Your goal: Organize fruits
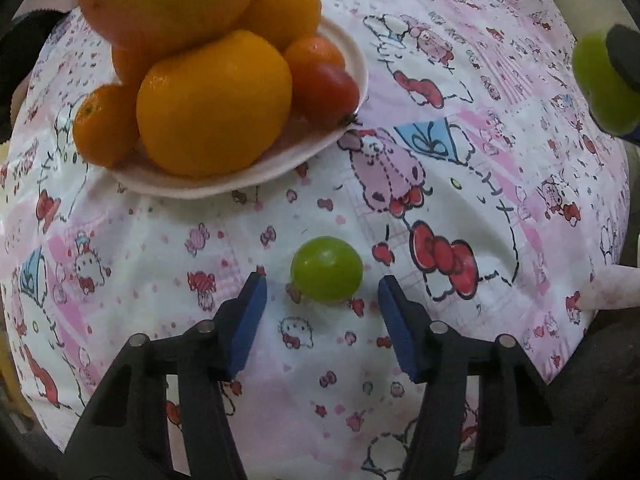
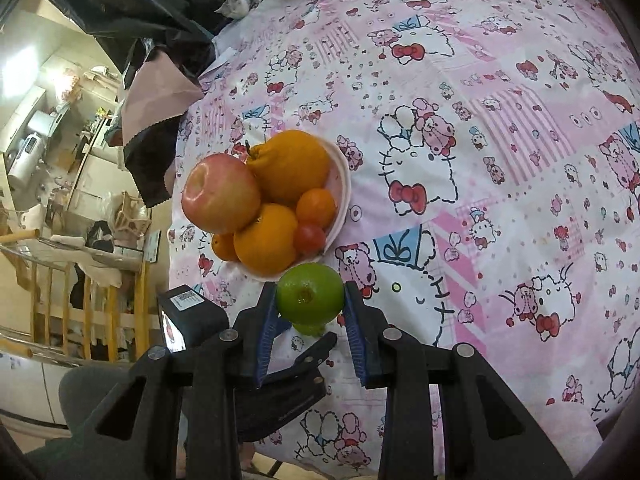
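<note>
A pink plate (image 1: 320,148) holds several oranges, an apple (image 2: 220,194) and a red tomato (image 1: 326,92); it also shows in the right wrist view (image 2: 344,184). A small green fruit (image 1: 327,269) lies on the cloth just ahead of my left gripper (image 1: 322,290), which is open and empty around it without touching. My right gripper (image 2: 310,300) is shut on a green lime (image 2: 310,298) and holds it above the cloth near the plate; that lime shows at the right edge of the left wrist view (image 1: 600,84). The small green fruit peeks out below the lime (image 2: 310,329).
A pink cartoon-print cloth (image 2: 500,160) covers the table. The left gripper body (image 2: 280,392) sits below my right one. A dark cloth (image 2: 156,120) hangs off the table's left edge, beyond which is a cluttered room with wooden railing (image 2: 80,312).
</note>
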Motion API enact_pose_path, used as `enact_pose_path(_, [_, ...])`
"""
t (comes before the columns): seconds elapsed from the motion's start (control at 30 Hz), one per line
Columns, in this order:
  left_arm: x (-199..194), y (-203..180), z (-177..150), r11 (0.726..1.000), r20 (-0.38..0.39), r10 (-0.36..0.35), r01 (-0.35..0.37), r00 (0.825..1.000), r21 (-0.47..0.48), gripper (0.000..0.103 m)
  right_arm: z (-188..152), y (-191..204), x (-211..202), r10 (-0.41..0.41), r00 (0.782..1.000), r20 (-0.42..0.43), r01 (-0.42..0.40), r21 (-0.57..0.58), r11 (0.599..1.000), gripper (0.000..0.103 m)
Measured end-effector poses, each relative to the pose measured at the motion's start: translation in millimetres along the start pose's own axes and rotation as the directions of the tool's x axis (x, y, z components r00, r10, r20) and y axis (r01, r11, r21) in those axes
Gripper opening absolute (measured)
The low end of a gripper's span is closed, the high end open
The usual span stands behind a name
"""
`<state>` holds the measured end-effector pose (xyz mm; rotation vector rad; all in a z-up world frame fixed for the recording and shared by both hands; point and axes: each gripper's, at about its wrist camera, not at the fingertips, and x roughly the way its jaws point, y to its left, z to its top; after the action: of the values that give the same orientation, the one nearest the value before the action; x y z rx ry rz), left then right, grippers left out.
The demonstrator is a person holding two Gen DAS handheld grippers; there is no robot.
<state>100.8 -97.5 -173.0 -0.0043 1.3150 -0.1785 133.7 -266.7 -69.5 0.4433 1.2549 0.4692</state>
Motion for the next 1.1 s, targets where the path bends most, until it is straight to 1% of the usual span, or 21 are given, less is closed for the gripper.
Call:
enact_pose_path(0.03, [-1,-1,0,1.000,0.006,-0.005,0.005,1.000,0.007,0.046,0,0,0,0.003,1.000,-0.001,-0.003,0.001,1.000,0.034])
enact_pose_path(0.07, [-2,-1,1,1.000,0.008,-0.012,0.012,1.000,0.010,0.034,1,1,1,0.005,1.000,-0.002,-0.005,0.002,1.000,0.034])
enact_pose_path(0.1, [-2,-1,3,1.000,0.006,-0.020,0.020,1.000,0.009,0.031,1,1,1,0.004,1.000,-0.003,-0.004,0.001,1.000,0.034])
enact_pose_path(0.13, [-3,0,2,1.000,0.006,-0.022,0.022,1.000,0.007,0.030,1,2,2,0.003,1.000,-0.004,-0.003,0.000,1.000,0.034])
enact_pose_path(0.2, [-7,3,2,0.999,0.009,-0.040,0.040,0.999,-0.002,0.029,1,2,3,0.003,1.000,-0.006,-0.003,-0.001,1.000,0.034])
enact_pose_path(0.37, [-33,16,1,0.999,0.026,-0.039,0.039,0.999,-0.007,0.029,3,7,8,-0.001,1.000,-0.013,0.001,-0.009,1.000,0.034])
enact_pose_path(0.5, [-71,39,6,1.000,0.068,-0.018,0.017,0.998,0.010,0.029,17,17,21,-0.018,1.000,-0.019,0.018,-0.028,0.999,0.034])
enact_pose_path(0.67, [-106,74,20,1.000,0.117,0.010,-0.008,0.993,-0.017,0.029,38,27,46,-0.034,0.999,-0.031,0.033,-0.032,0.999,0.034])
enact_pose_path(0.73, [-112,88,26,0.999,0.134,0.022,-0.016,0.991,-0.045,0.029,45,27,58,-0.028,0.999,-0.043,0.027,-0.017,0.999,0.034])
enact_pose_path(0.83, [-118,103,26,0.996,0.158,0.035,-0.022,0.987,-0.083,0.029,58,25,81,-0.027,0.998,-0.065,0.028,0.014,0.999,0.034])
enact_pose_path(0.93, [-119,117,27,0.993,0.172,0.033,-0.013,0.985,-0.117,0.029,67,22,102,-0.029,0.995,-0.091,0.033,0.040,0.999,0.034])
enact_pose_path(1.07, [-114,128,32,0.987,0.171,0.040,-0.013,0.984,-0.157,0.029,74,23,120,-0.031,0.993,-0.110,0.038,0.059,0.998,0.034])
enact_pose_path(1.1, [-112,131,33,0.986,0.166,0.042,-0.014,0.985,-0.169,0.029,75,23,123,-0.022,0.993,-0.118,0.031,0.072,0.997,0.037])
